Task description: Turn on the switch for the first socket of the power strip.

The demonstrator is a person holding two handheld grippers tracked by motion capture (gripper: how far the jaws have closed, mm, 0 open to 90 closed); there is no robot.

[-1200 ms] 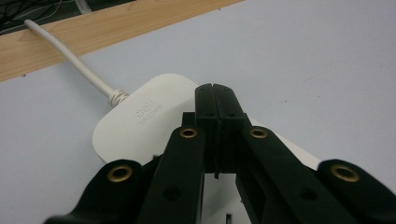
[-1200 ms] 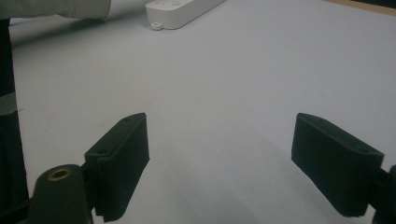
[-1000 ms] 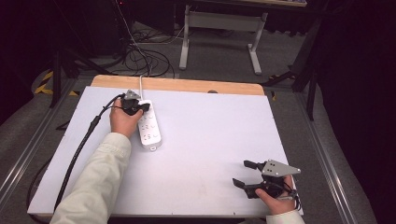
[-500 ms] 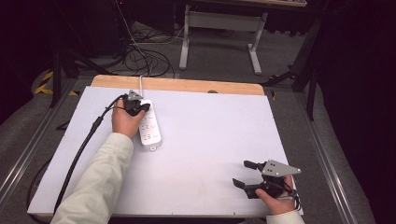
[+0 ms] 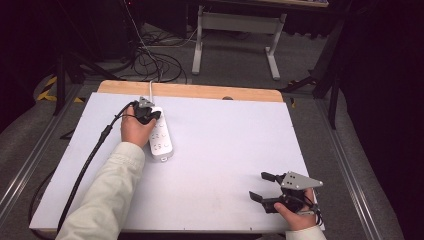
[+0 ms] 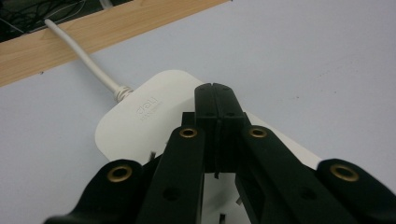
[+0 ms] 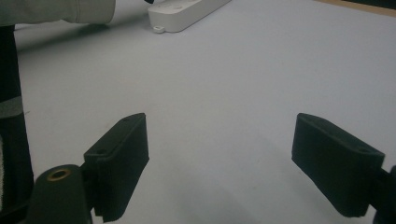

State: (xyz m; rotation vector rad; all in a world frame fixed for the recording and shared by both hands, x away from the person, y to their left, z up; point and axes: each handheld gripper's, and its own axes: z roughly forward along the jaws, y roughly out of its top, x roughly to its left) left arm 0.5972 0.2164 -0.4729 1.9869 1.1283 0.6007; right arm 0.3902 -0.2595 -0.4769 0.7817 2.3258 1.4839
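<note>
Near the tabletop's (image 5: 225,165) far edge, our left claw (image 6: 215,95), jaws together, presses the power strip (image 5: 161,137): rigid, light, slippery; grip its sides.

We see the power strip (image 5: 160,137) lying on the table (image 5: 225,150) at about ten o'clock from its middle, its cord (image 5: 151,89) leaving over the far edge at twelve. Our left gripper (image 5: 145,111) sits on the strip's far end. Our right gripper (image 5: 264,186) rests at about five o'clock, near the table's near edge, well apart from the strip.
</note>
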